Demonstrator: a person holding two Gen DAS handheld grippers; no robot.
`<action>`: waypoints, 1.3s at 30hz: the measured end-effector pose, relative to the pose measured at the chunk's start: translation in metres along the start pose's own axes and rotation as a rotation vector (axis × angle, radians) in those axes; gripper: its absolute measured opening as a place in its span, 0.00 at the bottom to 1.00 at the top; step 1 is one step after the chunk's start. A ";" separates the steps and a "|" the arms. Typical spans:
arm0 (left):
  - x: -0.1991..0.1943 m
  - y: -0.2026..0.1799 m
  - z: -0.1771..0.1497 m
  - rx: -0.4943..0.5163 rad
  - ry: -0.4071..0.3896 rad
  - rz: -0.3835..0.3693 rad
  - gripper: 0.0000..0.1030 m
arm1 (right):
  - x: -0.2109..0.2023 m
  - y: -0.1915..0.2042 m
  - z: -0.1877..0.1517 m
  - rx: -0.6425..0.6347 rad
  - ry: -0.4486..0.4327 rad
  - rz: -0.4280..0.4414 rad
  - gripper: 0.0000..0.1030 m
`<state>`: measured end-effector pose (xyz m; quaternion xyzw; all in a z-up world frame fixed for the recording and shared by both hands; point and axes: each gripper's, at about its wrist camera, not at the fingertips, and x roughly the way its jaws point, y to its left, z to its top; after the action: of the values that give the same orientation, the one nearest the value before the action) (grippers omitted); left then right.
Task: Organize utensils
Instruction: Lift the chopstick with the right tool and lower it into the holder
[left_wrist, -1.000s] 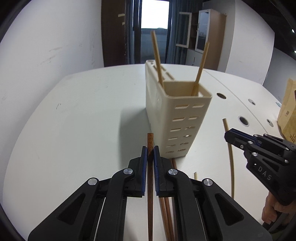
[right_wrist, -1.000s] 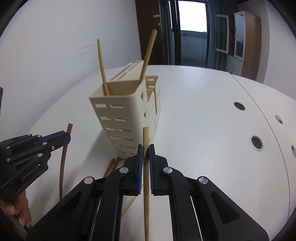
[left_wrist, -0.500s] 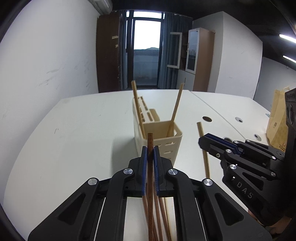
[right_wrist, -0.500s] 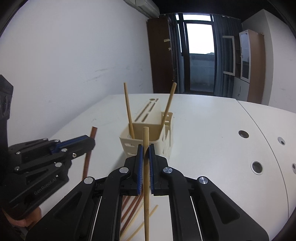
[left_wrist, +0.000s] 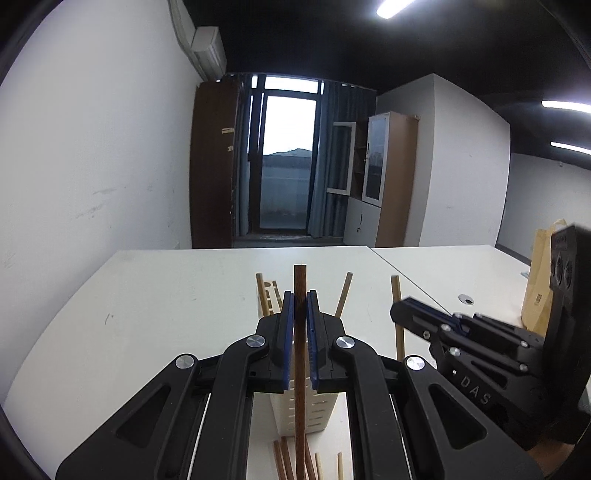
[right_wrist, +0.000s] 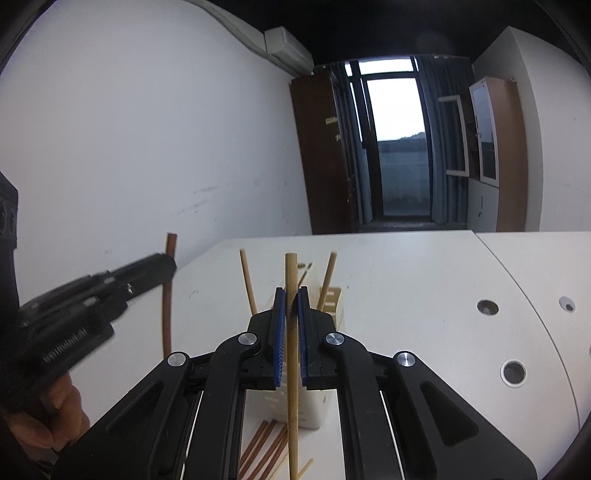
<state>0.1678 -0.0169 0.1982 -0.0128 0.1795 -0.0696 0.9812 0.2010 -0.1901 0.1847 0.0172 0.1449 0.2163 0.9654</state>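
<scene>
My left gripper is shut on a dark brown chopstick, held upright above the table. My right gripper is shut on a light bamboo chopstick, also upright. A cream slotted utensil holder stands just beyond both grippers, mostly hidden by the fingers, with two light chopsticks leaning in it. It also shows in the right wrist view. Each gripper appears in the other's view: the right one and the left one.
Several loose chopsticks lie on the white table in front of the holder. A brown paper bag stands at the right. Cable holes dot the table's right side. A white wall runs along the left.
Both grippers have risen and tilted up with their chopsticks, so the holder has dropped low in both views and the room behind shows.
</scene>
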 end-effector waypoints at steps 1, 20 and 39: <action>0.000 -0.002 0.001 0.004 -0.010 0.004 0.06 | 0.000 0.000 0.002 -0.003 -0.011 -0.002 0.07; -0.030 -0.016 0.012 -0.004 -0.438 0.021 0.06 | -0.015 -0.002 0.029 -0.066 -0.302 0.106 0.07; -0.013 -0.024 0.009 -0.067 -0.682 0.037 0.06 | -0.006 -0.026 0.038 0.008 -0.608 0.134 0.07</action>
<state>0.1552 -0.0392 0.2124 -0.0643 -0.1565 -0.0378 0.9849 0.2173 -0.2147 0.2206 0.0941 -0.1510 0.2640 0.9480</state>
